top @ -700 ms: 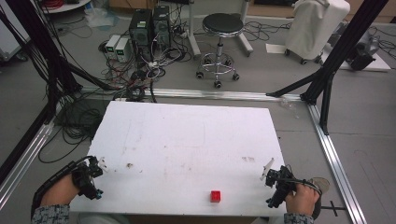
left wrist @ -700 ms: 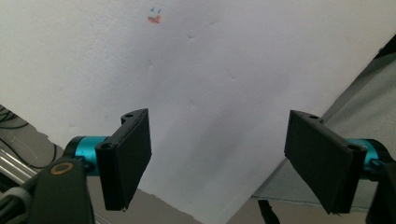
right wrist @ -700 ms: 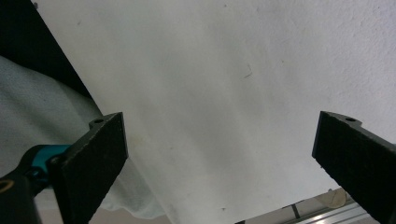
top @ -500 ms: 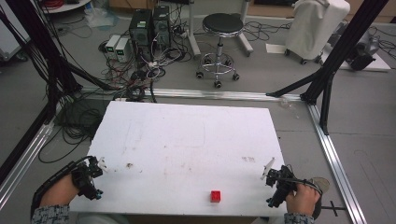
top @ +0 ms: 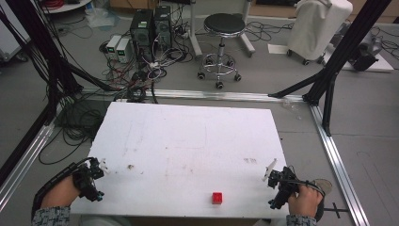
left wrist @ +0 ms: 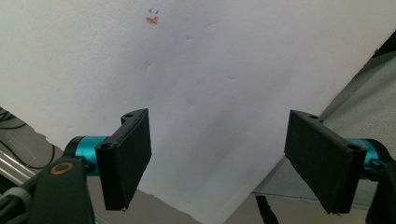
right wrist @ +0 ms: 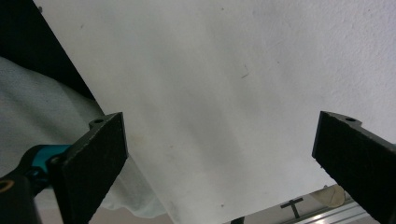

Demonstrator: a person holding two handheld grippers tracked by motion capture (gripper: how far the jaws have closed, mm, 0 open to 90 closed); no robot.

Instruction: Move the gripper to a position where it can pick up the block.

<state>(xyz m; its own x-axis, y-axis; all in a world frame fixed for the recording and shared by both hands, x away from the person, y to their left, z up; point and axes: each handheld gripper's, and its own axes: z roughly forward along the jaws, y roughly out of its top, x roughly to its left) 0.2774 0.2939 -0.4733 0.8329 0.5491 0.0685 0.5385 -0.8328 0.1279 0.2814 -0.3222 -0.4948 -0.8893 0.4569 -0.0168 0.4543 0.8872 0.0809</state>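
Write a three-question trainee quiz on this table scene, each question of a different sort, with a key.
1. True or false: the left tool is shut on the red cube.
2. Multiple choice: the red cube sits
A. near the table's near edge, closer to the right tool
B. at the far left corner
C. between the left tool's jaws
3. Fill in: in both gripper views the jaws stand wide ____ over the white table.

Key: 1 false; 2 A; 3 apart (open), with nothing between them.
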